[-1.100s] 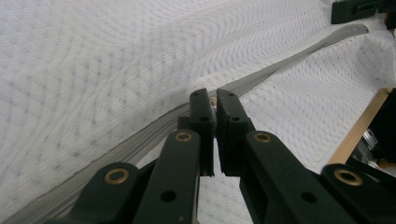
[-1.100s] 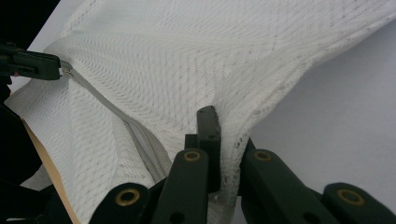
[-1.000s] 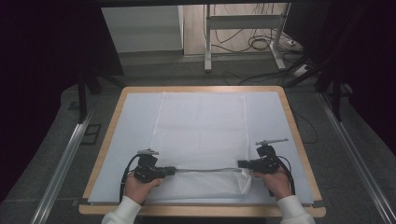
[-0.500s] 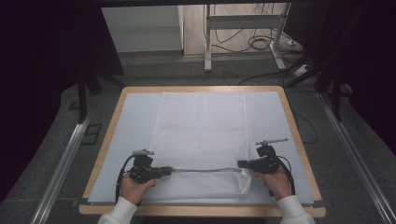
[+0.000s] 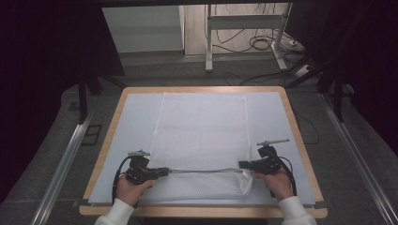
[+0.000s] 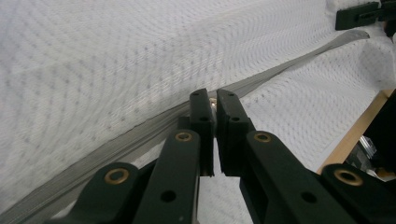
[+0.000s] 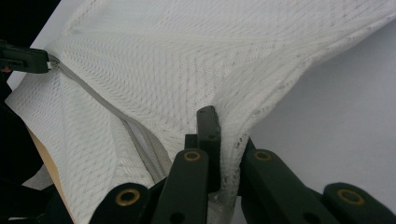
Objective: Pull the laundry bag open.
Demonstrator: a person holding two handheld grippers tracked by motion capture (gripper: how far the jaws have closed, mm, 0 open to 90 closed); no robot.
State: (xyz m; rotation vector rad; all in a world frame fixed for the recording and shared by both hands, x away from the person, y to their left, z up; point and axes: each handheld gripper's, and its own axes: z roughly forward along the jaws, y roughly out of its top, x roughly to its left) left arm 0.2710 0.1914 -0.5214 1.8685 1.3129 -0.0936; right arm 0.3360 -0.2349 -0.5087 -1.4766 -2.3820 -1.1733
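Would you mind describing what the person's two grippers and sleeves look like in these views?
Both the left gripper and the right gripper are black, each with two flat angular jaws fastened by brass-coloured rivets. A black cable loops from each body, and a grey plate sits on top. The person wears white sleeves with ribbed cuffs.

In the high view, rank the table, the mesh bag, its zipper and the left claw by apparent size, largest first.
1. table
2. mesh bag
3. zipper: long but very thin
4. left claw: compact; its rank against the zipper is unsure
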